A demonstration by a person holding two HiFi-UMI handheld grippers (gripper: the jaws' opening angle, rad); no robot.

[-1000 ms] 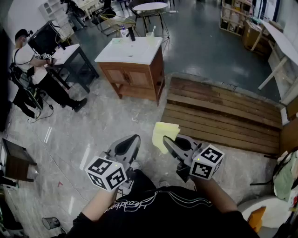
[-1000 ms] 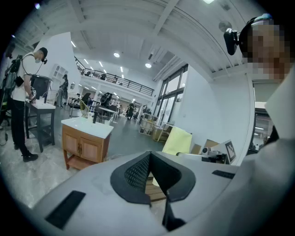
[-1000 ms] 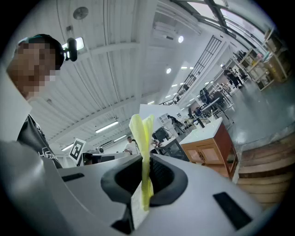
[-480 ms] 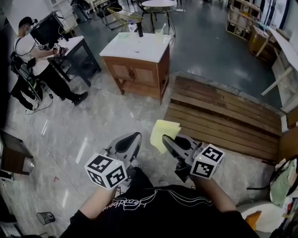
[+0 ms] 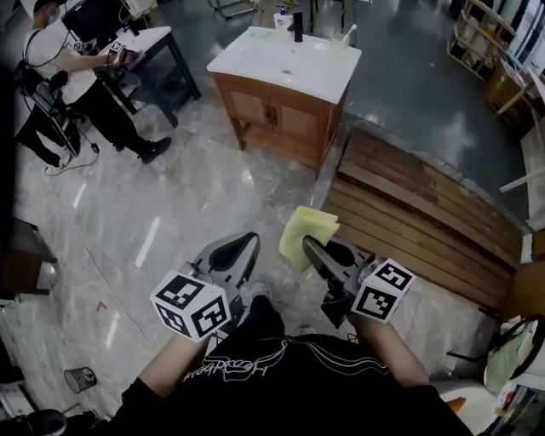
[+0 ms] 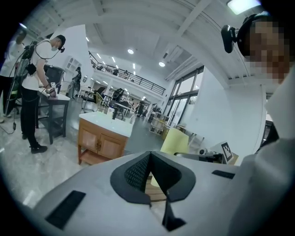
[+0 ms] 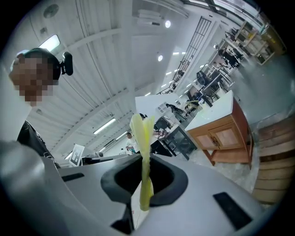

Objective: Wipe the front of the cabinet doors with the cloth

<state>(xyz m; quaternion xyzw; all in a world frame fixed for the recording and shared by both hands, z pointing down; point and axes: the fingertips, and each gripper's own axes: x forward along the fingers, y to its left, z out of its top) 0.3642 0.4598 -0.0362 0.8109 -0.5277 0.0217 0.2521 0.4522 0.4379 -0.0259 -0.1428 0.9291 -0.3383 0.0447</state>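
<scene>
The right gripper [image 5: 313,252] is clenched on a yellow cloth [image 5: 306,232]. In the right gripper view the cloth [image 7: 144,152] is pinched edge-on between the jaws and stands up past the tips. The left gripper [image 5: 241,253] is just beside it at 9 o'clock, and the left gripper view shows its jaws pressed together on nothing.

The wooden vanity cabinet [image 5: 285,119] stands well apart from both grippers at 12 o'clock in the head view. Its two doors [image 5: 271,115] are closed and face the grippers, under a white sink top [image 5: 281,61] with a black faucet [image 5: 297,25]. A slatted wooden platform [image 5: 417,217] lies at 2 o'clock. A person [image 5: 55,72] stands at a dark table [image 5: 157,43] at 10 o'clock.
</scene>
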